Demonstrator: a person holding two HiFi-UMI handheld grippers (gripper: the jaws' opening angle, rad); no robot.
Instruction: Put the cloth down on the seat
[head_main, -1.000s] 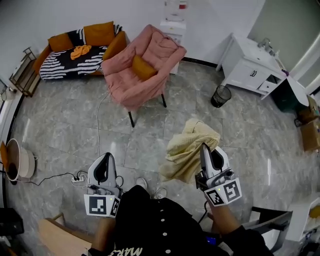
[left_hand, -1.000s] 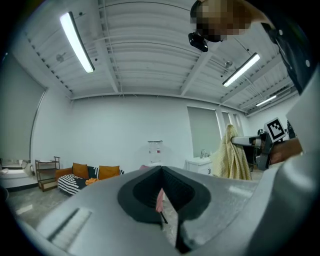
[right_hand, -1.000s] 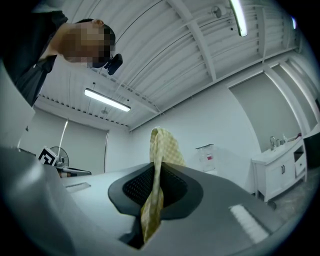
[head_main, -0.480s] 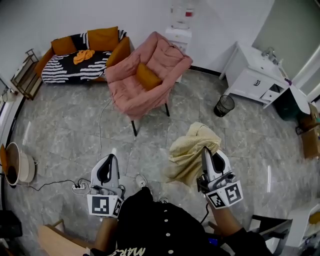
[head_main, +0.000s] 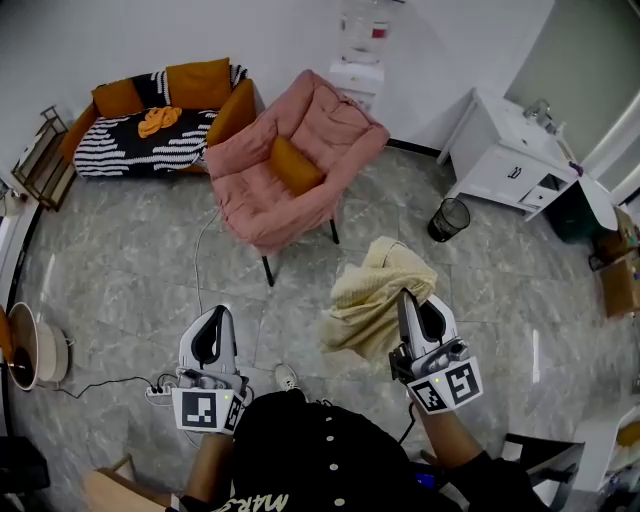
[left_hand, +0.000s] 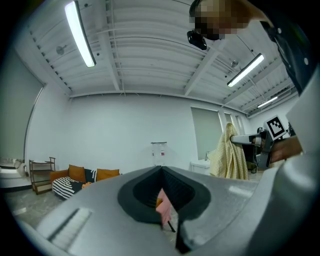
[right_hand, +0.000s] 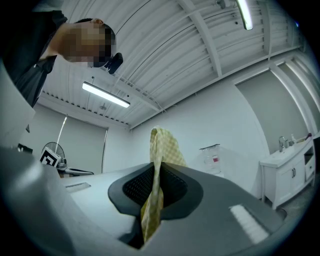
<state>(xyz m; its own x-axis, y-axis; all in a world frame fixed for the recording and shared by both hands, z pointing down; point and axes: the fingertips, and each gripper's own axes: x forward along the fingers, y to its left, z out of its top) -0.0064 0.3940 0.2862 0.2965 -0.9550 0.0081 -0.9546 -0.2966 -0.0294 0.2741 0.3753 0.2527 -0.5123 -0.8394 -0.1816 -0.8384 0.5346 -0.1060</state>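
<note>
A pale yellow checked cloth (head_main: 375, 298) hangs over the tip of my right gripper (head_main: 407, 296), which is shut on it; in the right gripper view the cloth (right_hand: 156, 170) runs up between the closed jaws. The pink armchair (head_main: 290, 160) with an orange cushion on its seat stands ahead, across the floor, well apart from the cloth. My left gripper (head_main: 214, 319) is held low at the left, shut and empty. In the left gripper view the cloth (left_hand: 228, 160) shows hanging at the right, and the armchair (left_hand: 163, 207) peeks through the jaw gap.
A striped sofa (head_main: 150, 115) with orange cushions stands at the back left. A white cabinet (head_main: 505, 150) and a black bin (head_main: 447, 218) are at the right. A power strip (head_main: 160, 390) with its cable lies on the grey tiled floor near my feet. A pot (head_main: 30, 345) sits far left.
The view has shifted slightly: the armchair sits a little nearer and more central. The cloth still hangs from the right gripper, swaying a little leftward. Both grippers keep their hold and pose.
</note>
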